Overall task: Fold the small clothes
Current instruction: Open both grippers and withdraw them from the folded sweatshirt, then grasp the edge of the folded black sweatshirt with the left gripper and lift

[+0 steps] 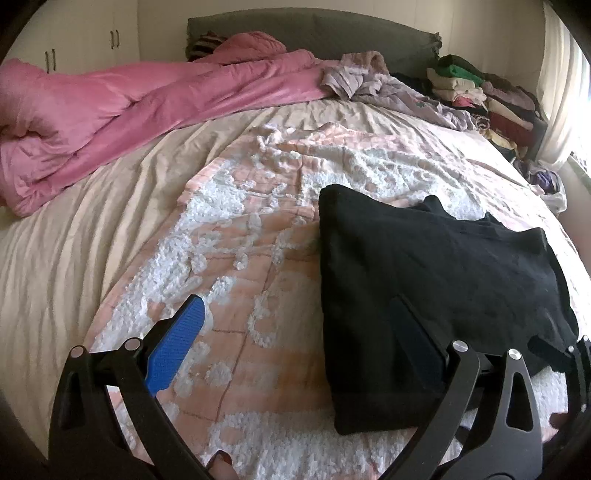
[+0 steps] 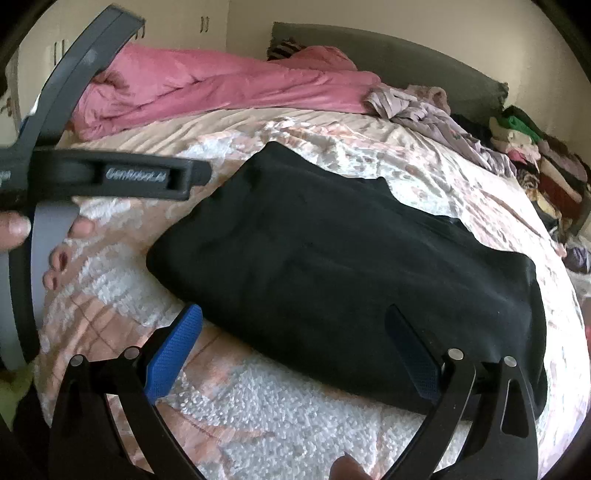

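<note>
Bed (image 1: 74, 240): black garment (image 2: 332, 266) lies ahead-right of left hand-held gripper (image 1: 299, 328), nearer right hand-held gripper (image 2: 291, 328) (both wide, empty).

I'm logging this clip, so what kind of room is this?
Most likely a home bedroom: a bed with a grey headboard, a rumpled pink duvet, built-in wardrobe doors, and stacked folded clothes at the far side.
</note>
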